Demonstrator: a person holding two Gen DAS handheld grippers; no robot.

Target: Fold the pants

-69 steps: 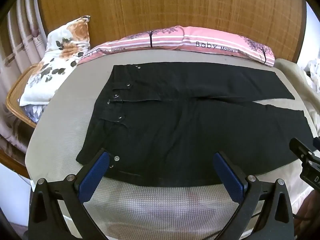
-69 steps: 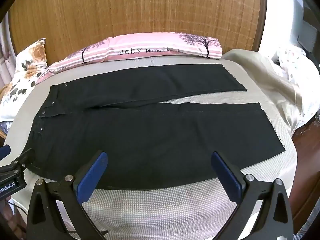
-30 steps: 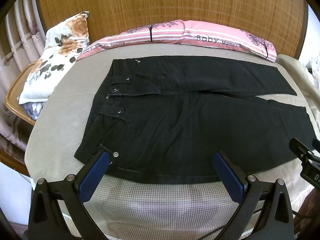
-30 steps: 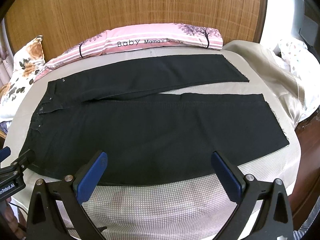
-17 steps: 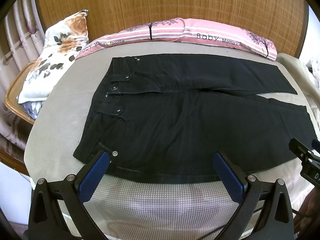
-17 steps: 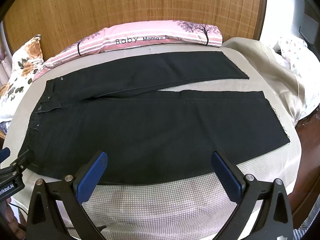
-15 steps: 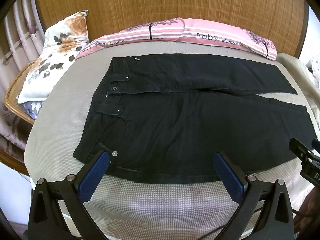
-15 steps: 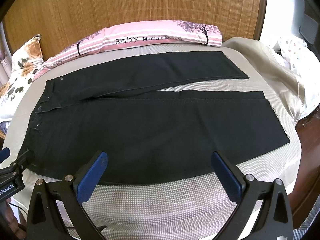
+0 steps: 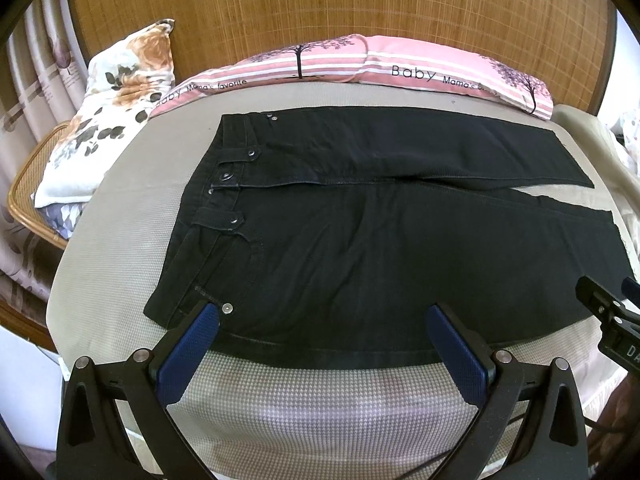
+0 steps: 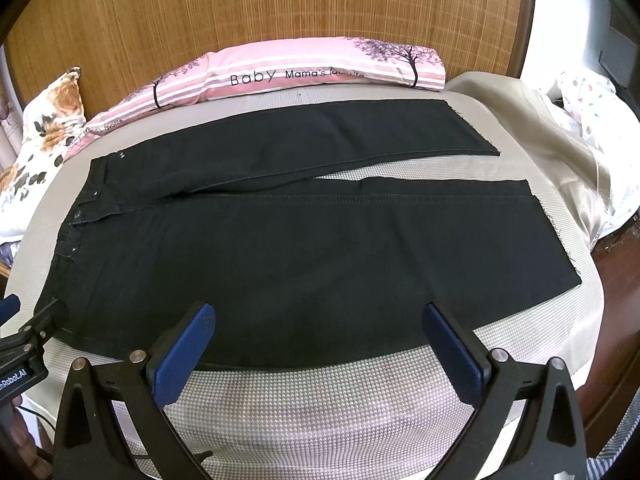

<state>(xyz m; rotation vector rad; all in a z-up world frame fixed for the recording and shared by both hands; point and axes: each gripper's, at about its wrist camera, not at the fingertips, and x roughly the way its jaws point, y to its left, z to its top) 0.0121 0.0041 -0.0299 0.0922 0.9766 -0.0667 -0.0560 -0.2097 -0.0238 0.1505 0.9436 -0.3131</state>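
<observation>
Woven bamboo matting (image 9: pixel 320 20) fills the top of both views, behind a bed covered with a pale houndstooth sheet (image 9: pixel 320 408). At the upper left of the left wrist view a floral pillow (image 9: pixel 116 120) leans against the matting, partly over a rattan chair (image 9: pixel 28 196) at the left edge. Right of it, along the back of the bed, lies a long pink striped pillow (image 9: pixel 400 68) printed "Baby Mama's favorite".

Black pants (image 9: pixel 380 240) lie flat across the middle of the sheet, waistband with its metal snaps toward the left of the frame, both legs running to the right. In the right wrist view the pants (image 10: pixel 300 248) show a narrow wedge of sheet between the legs, widening toward the raw hems at the right. A beige satin blanket (image 10: pixel 560 148) is bunched at the right edge of that view.

At the bottom centre the left gripper (image 9: pixel 322 316) hovers by the near edge of the pants beside the waistband corner, its blue-padded jaws spread wide and holding nothing. The right gripper (image 10: pixel 318 316) sits likewise over the near leg, jaws spread and empty.
</observation>
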